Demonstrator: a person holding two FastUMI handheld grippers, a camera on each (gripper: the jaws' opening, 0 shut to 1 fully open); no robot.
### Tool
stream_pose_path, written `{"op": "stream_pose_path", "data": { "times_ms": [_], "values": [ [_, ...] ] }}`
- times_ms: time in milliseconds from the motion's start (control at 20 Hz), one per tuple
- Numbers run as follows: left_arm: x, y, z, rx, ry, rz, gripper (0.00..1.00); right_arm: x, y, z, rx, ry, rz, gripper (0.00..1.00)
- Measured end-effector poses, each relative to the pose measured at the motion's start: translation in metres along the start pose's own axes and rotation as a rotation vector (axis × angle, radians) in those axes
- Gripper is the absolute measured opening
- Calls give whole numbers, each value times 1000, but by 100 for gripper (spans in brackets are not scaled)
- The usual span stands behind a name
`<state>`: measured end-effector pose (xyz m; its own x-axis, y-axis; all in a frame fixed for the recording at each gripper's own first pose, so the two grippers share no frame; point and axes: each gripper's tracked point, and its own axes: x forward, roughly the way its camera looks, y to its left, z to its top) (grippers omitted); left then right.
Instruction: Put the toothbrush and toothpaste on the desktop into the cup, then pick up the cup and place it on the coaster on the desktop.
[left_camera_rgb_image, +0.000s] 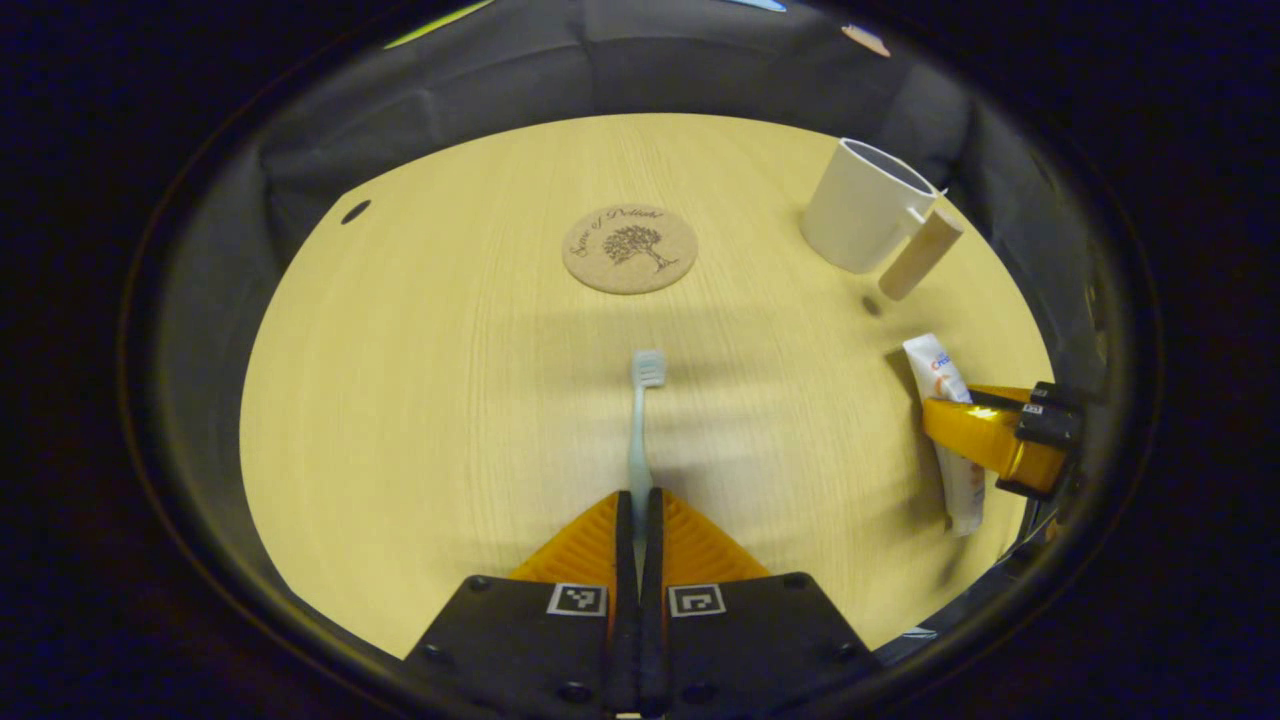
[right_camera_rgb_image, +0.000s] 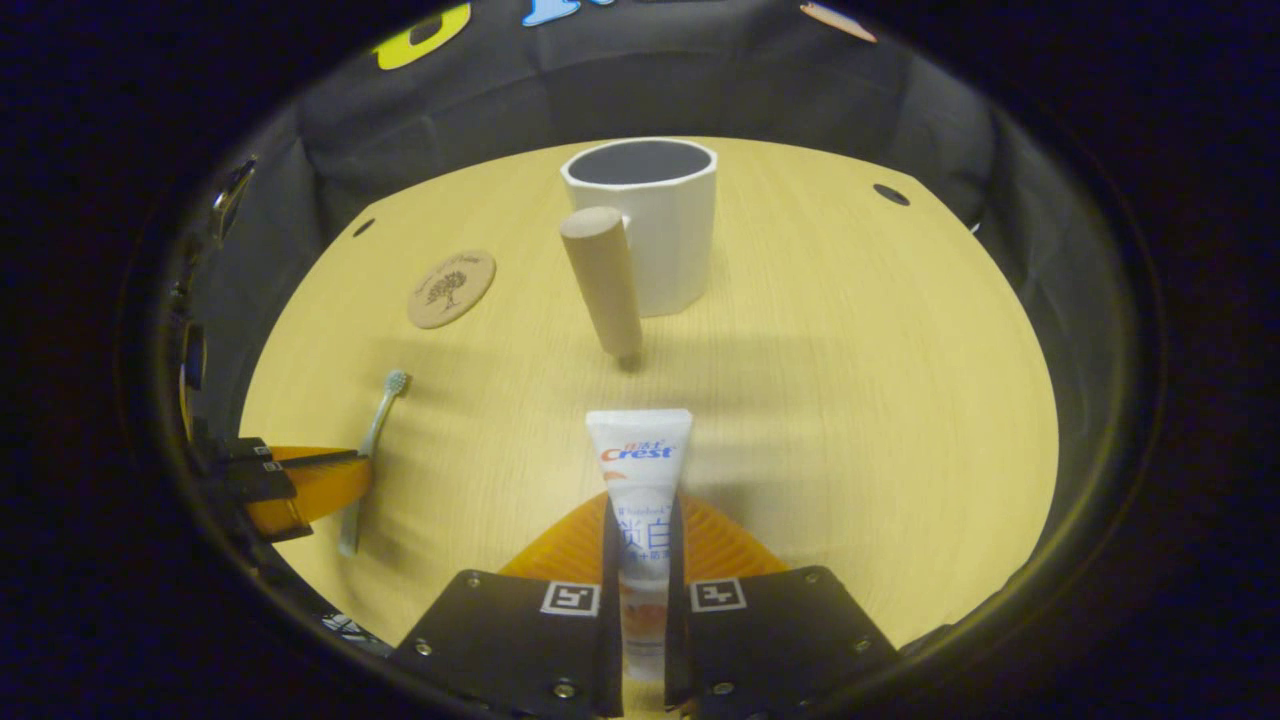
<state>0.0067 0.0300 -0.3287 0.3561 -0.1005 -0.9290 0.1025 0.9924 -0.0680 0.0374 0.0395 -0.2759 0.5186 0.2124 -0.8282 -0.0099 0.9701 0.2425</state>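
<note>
The toothbrush (left_camera_rgb_image: 640, 440) is clenched by its handle in the left claw (left_camera_rgb_image: 640, 520), head forward for dropping in. The toothpaste (right_camera_rgb_image: 640, 490) is gripped in the right claw (right_camera_rgb_image: 640, 560). Ahead, the cup (right_camera_rgb_image: 650, 220) stands upright on the worktop (right_camera_rgb_image: 850, 400), apart from the coaster (right_camera_rgb_image: 451, 288).

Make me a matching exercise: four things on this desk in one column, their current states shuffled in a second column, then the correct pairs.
Things:
1. toothbrush
2. toothpaste
3. cup
4. coaster

States:
A. lies bare on the desk
B. gripped between the left gripper's fingers
C. stands upright, nothing inside
D. gripped between the right gripper's fingers

Pairs: 1-B, 2-D, 3-C, 4-A
</note>
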Motion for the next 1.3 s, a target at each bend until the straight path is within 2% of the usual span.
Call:
{"op": "stream_pose_path", "data": {
  "times_ms": [300, 700, 850, 900, 1000, 1200, 1250, 1300],
  "values": [
    [-12, 2, 3, -28, -52, -20, 8, -14, 9, 4, 39, -66, 62, 18],
    [-51, 5, 22, -104, -212, -51, 8, -59, 27, 36, 62, -234, 159, 18],
    [-66, 7, 36, -119, -295, -54, 8, -78, 34, 51, 60, -323, 189, 18],
    [-73, 7, 41, -128, -325, -59, 8, -83, 37, 57, 55, -361, 198, 14],
    [-87, 7, 53, -136, -387, -68, 8, -96, 43, 69, 34, -441, 210, 18],
    [-107, 5, 75, -131, -491, -80, 8, -116, 53, 99, -16, -595, 215, 17],
    [-110, 4, 80, -126, -510, -81, 8, -118, 55, 106, -17, -620, 213, 21],
    [-113, 1, 87, -120, -531, -86, 7, -122, 53, 114, -13, -646, 212, 18]
  ]
}}
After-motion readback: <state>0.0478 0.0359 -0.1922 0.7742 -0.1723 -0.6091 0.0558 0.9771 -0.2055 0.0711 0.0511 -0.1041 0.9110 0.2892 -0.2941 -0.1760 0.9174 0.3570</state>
